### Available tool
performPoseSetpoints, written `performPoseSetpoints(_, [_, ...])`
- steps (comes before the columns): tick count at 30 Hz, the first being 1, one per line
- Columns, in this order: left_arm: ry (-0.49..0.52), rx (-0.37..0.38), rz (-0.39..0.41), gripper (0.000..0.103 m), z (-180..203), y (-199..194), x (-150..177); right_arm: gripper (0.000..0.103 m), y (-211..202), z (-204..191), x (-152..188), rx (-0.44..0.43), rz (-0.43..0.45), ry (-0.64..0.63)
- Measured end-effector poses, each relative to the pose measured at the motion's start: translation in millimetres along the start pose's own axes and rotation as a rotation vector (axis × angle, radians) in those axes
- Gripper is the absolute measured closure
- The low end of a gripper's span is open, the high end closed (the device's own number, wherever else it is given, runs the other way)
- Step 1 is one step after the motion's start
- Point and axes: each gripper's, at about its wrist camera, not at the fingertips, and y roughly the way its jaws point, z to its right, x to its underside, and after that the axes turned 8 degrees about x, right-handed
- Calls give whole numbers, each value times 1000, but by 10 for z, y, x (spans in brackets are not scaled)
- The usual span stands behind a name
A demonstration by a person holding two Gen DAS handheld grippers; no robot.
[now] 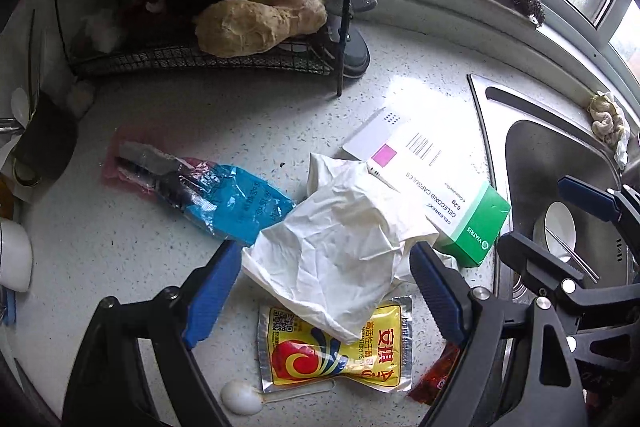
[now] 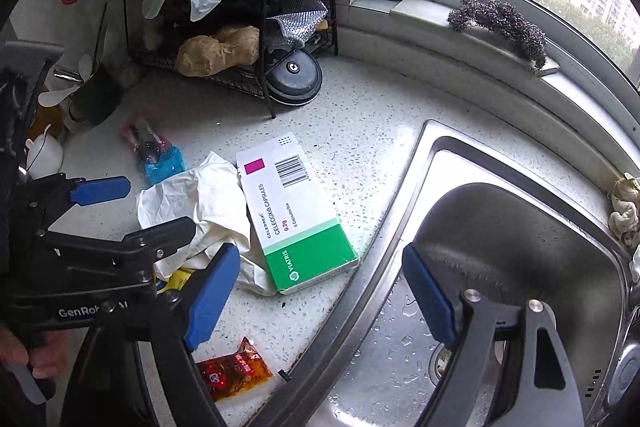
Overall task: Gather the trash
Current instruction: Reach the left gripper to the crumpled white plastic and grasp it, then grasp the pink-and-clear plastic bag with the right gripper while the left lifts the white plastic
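left wrist view: a crumpled white tissue [image 1: 340, 251] is seen lying on the speckled countertop [image 1: 120, 247], bracketed by the left gripper [image 1: 328, 291], whose blue fingers [image 1: 214, 291] are spread wide with nothing held; no pad is pressed on the paper. the tissue is draped over the top of a yellow sachet [image 1: 336, 351] and rests against a medicine box [image 1: 436, 187]. a blue wrapper [image 1: 236, 203] lies just beside it to the left, a red packet [image 1: 436, 371] near the lower right, a white spoon [image 1: 242, 397] at the bottom edge.

right wrist view: the right gripper [image 2: 320, 295] is held wide open and empty, its span hanging over the counter edge and the sink [image 2: 520, 235] rim, with the box and red packet [image 2: 232, 373] close by.

further out: wire rack [image 1: 200, 59] with ginger [image 1: 260, 23], gloves hung above, window sill behind.

risks, judged: the tissue could be pinched together with the sachet beneath, or only a loose fold caught, so that it slips free on lifting. the two grippers sit close together; a clash is possible if both are closed toward the same pile. the box could be nudged into the wet sink.
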Motion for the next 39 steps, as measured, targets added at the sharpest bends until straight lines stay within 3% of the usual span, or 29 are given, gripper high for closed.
performPoseSetpoints(6, [39, 9, -40, 21, 74, 244, -71, 21, 149, 92, 65, 18, -29, 10])
performPoseSetpoints(11, [49, 41, -77, 47, 178, 381, -100, 21, 171, 152, 77, 10, -48, 28])
performPoseSetpoints(13, [54, 52, -84, 65, 222, 410, -92, 21, 159, 166, 71, 22, -39, 30])
performPoseSetpoints(16, [57, 54, -75, 82, 279, 398, -71, 21, 128, 202, 68, 21, -34, 34])
performPoseSetpoints(19, [58, 50, -65, 92, 322, 341, -51, 21, 90, 235, 89, 13, -34, 39])
performPoseSetpoints(28, [14, 32, 39, 97, 268, -203, 152, 21, -202, 70, 57, -59, 3, 13])
performPoseSetpoints(39, [-192, -76, 120, 98, -413, -766, 483, 21, -444, -701, -53, -184, 59, -184])
